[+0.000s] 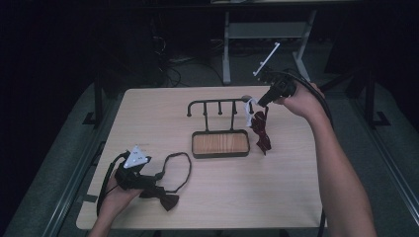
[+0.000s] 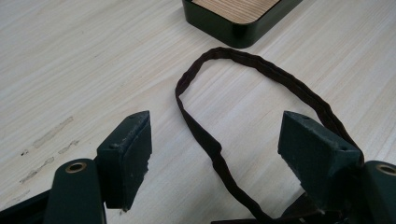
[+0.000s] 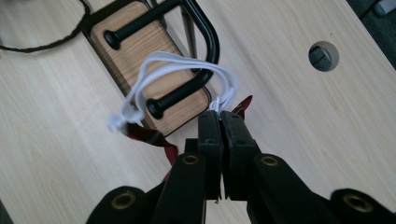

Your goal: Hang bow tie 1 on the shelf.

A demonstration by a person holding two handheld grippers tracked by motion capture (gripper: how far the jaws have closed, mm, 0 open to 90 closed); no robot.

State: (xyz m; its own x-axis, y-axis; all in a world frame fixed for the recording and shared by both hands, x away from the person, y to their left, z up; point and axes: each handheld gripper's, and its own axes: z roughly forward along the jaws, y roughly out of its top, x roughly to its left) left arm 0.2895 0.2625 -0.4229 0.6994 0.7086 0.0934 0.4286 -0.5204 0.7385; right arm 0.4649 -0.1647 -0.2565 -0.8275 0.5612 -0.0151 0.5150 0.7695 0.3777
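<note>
- Left gripper (image 2: 212, 158): two dark, greenish-black jaws with blocky, wedge-shaped pads (image 2: 128, 154), scuffed at the edges.
- A brass-ringed screw hole (image 2: 76, 167) sits in each jaw arm behind the pad.
- In the high view the left gripper (image 1: 148, 177) carries a pale grey three-cornered plate (image 1: 136, 157) on top, and a black cable (image 1: 106, 177) loops from it.
- Right gripper (image 3: 220, 122): the same dark jaws, flat-faced, with brass-ringed holes (image 3: 190, 159) along the arms.
- In the high view the right gripper (image 1: 260, 102) has a black body and a thick black cable (image 1: 323, 106); the white bar (image 1: 267, 59) above it is perhaps its plate seen edge-on.
- Both forearms (image 1: 341, 168) are bare, with no sleeve in sight.
</note>
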